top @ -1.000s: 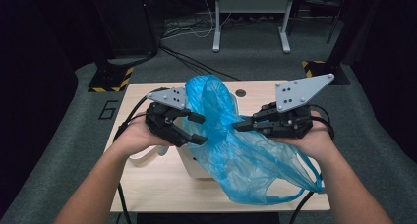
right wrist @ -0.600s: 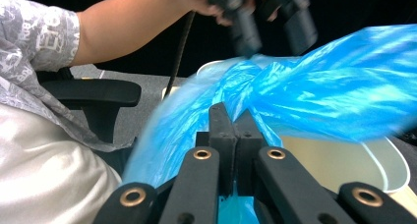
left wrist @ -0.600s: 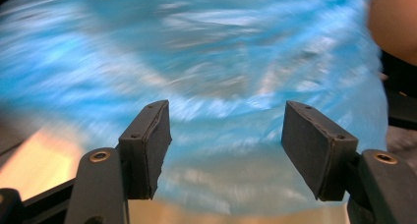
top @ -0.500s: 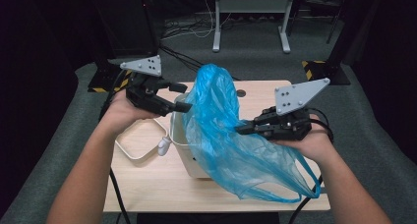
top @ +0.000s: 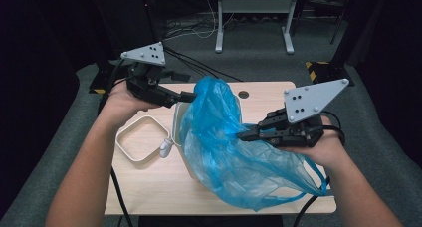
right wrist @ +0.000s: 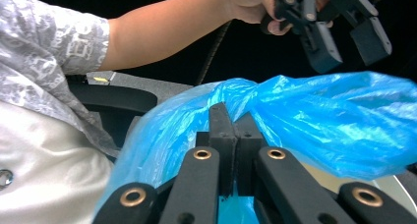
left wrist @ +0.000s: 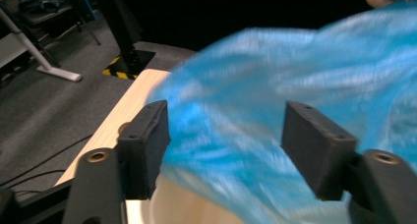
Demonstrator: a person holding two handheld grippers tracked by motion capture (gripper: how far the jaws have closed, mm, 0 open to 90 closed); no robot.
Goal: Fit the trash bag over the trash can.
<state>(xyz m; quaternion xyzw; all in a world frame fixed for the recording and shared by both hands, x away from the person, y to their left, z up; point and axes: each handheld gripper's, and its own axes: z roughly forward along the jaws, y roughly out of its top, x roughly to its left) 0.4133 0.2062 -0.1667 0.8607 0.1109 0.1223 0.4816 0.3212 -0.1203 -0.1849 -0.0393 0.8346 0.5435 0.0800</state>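
A crumpled blue plastic bag (top: 224,147) lies draped over a white bin (top: 178,118) in the middle of the wooden table (top: 149,192). My right gripper (top: 245,135) is shut on a fold of the bag at its right side; in the right gripper view the jaws (right wrist: 231,117) pinch the blue film (right wrist: 319,121). My left gripper (top: 183,86) hovers at the bag's upper left, open, pads apart from the film. In the left gripper view the bag (left wrist: 275,86) is blurred beyond the open left gripper (left wrist: 226,130), and the bin's rim (left wrist: 187,209) shows below.
A white square frame (top: 142,145) with a small white piece (top: 164,146) beside it lies on the table left of the bin. A round hole (top: 243,94) marks the table's far edge. Cables and a metal stand (top: 251,18) are on the floor behind.
My left gripper has let go of the bag and risen up and to the left, away from it. The bag's top has slumped. The right gripper keeps its grip in about the same place.
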